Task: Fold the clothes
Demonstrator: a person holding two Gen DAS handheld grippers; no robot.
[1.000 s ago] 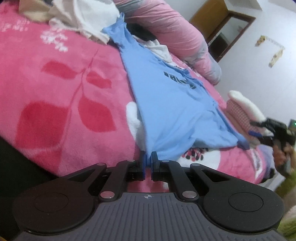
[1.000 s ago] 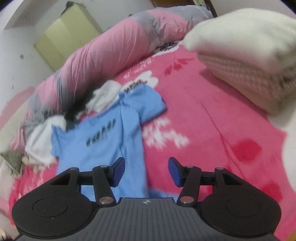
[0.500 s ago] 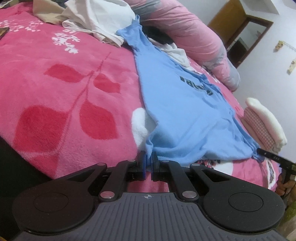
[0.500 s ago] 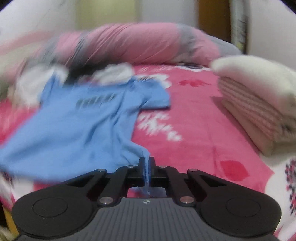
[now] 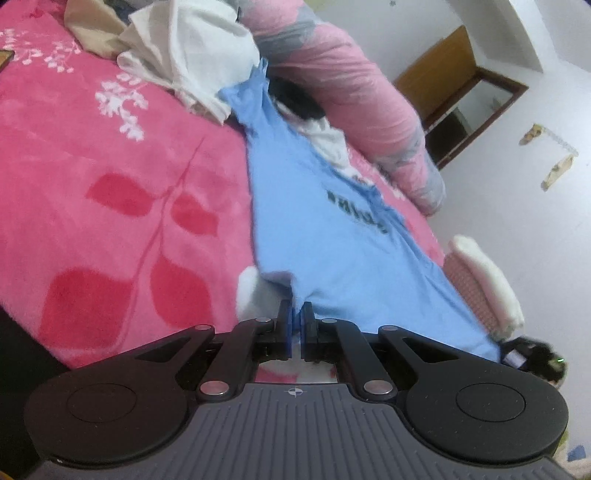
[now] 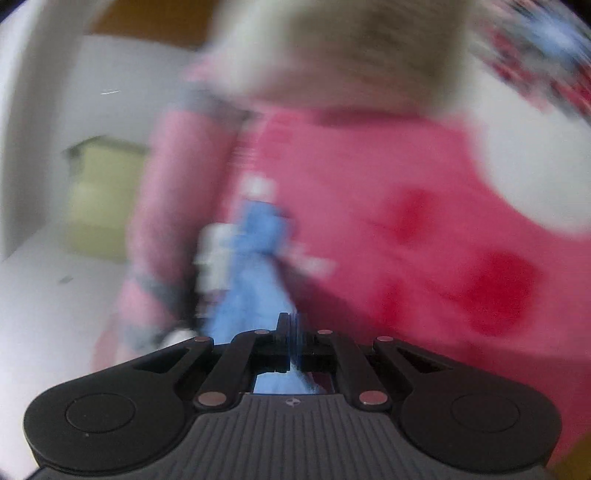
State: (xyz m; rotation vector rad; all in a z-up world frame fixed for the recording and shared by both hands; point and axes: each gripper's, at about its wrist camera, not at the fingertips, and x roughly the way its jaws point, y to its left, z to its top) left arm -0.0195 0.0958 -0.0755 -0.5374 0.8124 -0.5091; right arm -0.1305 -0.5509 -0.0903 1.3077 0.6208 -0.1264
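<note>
Left wrist view — both tools pinch the blue T-shirt.

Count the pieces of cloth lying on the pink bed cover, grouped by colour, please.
Light blue printed T-shirt: 1
Crumpled white garments: 2
Crumpled beige garment: 1
Folded cream-and-pink checked blanket: 1
Total: 5

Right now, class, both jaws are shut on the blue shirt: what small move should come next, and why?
Probably draw the two hem corners apart and lift. The left gripper and right gripper each pinch the shirt, whose far end lies bunched against the white clothes, so it needs spreading flat first.
</note>
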